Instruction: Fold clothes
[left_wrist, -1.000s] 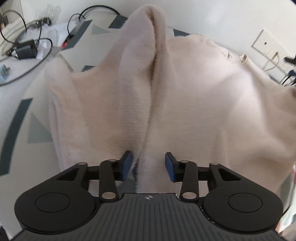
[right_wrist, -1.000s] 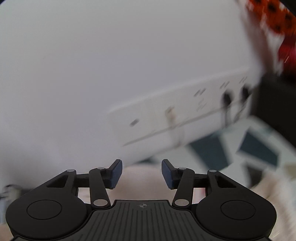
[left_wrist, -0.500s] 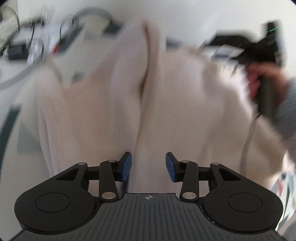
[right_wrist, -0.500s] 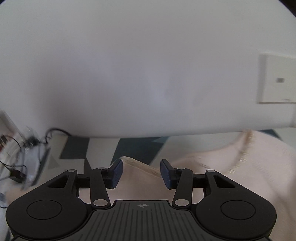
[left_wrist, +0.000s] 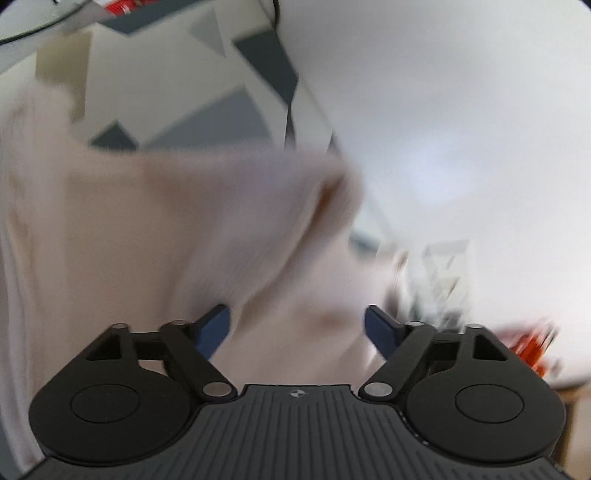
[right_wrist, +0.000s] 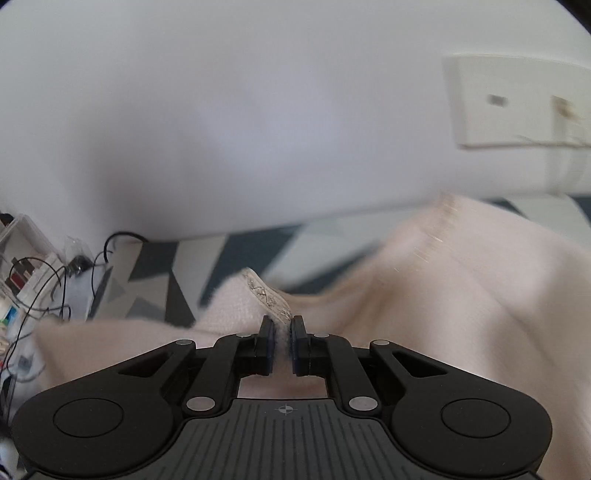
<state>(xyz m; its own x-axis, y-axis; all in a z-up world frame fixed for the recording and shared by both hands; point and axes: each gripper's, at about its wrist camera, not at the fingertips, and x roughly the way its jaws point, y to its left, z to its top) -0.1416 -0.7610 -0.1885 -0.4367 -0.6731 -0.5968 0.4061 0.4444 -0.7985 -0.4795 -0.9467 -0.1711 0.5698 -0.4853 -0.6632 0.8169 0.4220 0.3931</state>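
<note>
The right tongs (right_wrist: 283, 341) pinch a trimmed edge of the cream sweater (right_wrist: 461, 295), which lies rumpled on the patterned worktop (right_wrist: 184, 266). The left tongs (left_wrist: 297, 328) hang spread wide above the same sweater (left_wrist: 166, 229), gripping nothing.

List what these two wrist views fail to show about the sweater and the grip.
- Left wrist view: sweater smeared by motion; its shape and folds unreadable.
- Right wrist view: how much cloth sits inside the right gripper, hidden by its pads.
- Both views: sweater's lower part cut off by gripper bodies.

Home room, white wall (right_wrist: 258, 110), wall sockets (right_wrist: 509, 103), patterned tabletop (left_wrist: 207, 107), tangled cables (right_wrist: 55, 280)
</note>
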